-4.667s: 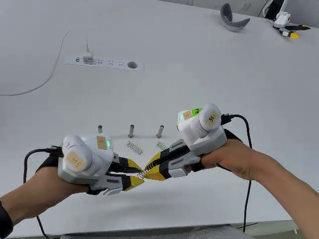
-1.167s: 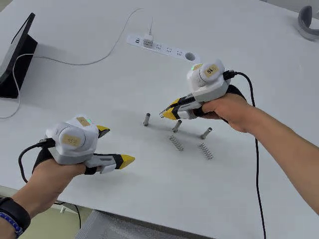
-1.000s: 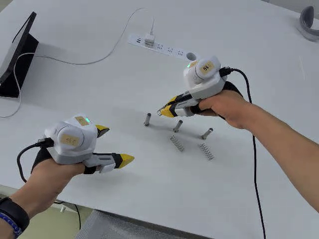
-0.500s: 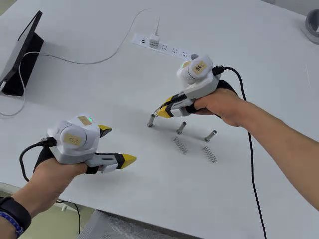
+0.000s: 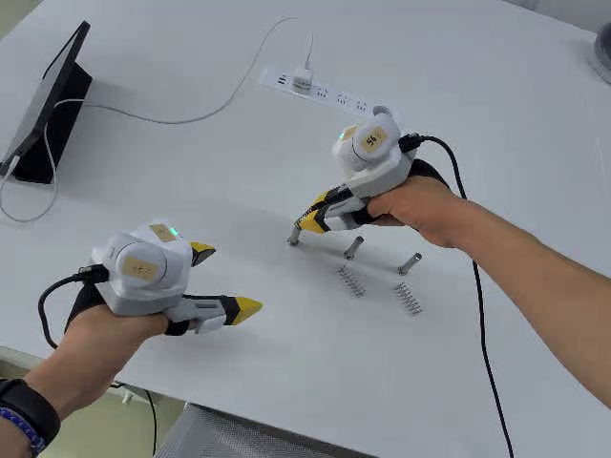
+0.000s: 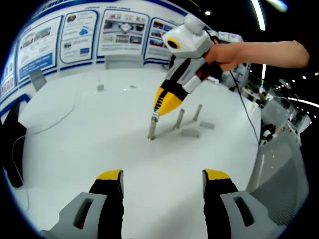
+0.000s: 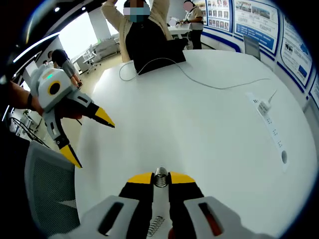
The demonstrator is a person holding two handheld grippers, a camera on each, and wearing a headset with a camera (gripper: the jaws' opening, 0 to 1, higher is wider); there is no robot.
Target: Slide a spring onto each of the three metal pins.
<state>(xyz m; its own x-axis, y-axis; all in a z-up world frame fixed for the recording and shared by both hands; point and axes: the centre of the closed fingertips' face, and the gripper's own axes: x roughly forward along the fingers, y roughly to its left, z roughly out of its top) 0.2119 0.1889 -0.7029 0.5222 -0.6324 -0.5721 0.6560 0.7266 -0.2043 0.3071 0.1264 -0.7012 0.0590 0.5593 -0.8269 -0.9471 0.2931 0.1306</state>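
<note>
Three short metal pins stand in a row on the white table: left pin [image 5: 295, 235], middle pin [image 5: 353, 248], right pin [image 5: 410, 263]. My right gripper [image 5: 313, 222] is shut on a small spring [image 7: 160, 174] and holds it just over the left pin [image 6: 151, 130], the spring [image 6: 155, 117] touching or nearly touching the pin's top. Two more springs [image 5: 351, 280] [image 5: 408, 298] lie flat in front of the pins. My left gripper [image 5: 226, 279] hovers open and holds nothing at the near left, well apart from the pins; its jaws stand wide in the left gripper view [image 6: 163, 177].
A white power strip [image 5: 320, 88] with a plugged cable lies at the back. A dark tablet [image 5: 52, 95] stands at the far left. People [image 7: 144, 35] stand beyond the table's far edge. A grey chair [image 7: 50, 199] sits by the near edge.
My right gripper has carried the spring leftward past the middle pin and lowered it over the left pin. The left gripper has stayed open and nearly still.
</note>
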